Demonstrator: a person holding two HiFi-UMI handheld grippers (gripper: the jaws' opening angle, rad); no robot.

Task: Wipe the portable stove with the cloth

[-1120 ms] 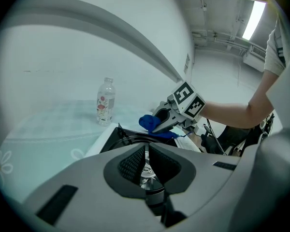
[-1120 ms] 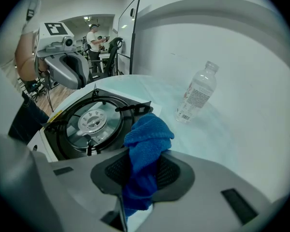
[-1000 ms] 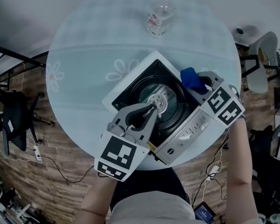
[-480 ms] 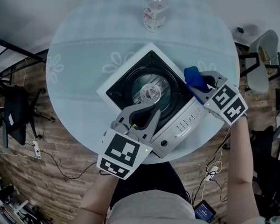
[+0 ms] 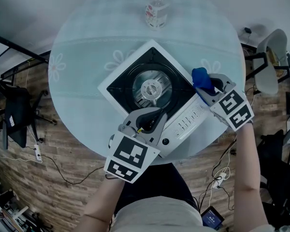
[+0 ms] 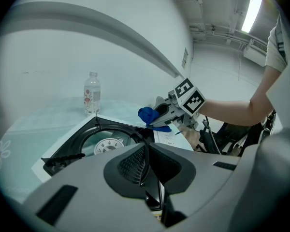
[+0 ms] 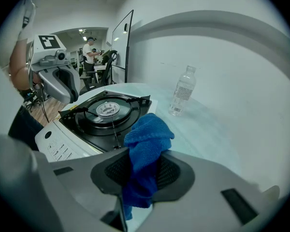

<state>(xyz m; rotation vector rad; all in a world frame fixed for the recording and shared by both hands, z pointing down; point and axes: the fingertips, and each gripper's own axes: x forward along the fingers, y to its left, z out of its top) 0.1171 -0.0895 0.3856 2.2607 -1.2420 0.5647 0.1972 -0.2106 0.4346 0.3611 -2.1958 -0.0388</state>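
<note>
Cloth (image 7: 148,137) pinched in right hand-held gripper (image 7: 143,167) at stove (image 5: 186,122) edge; left hand-held gripper (image 6: 145,153) closed, empty.

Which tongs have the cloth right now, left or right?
The right tongs, shut on the blue cloth at a corner of the portable stove. The left tongs are shut with nothing between them, over the stove's front.
</note>
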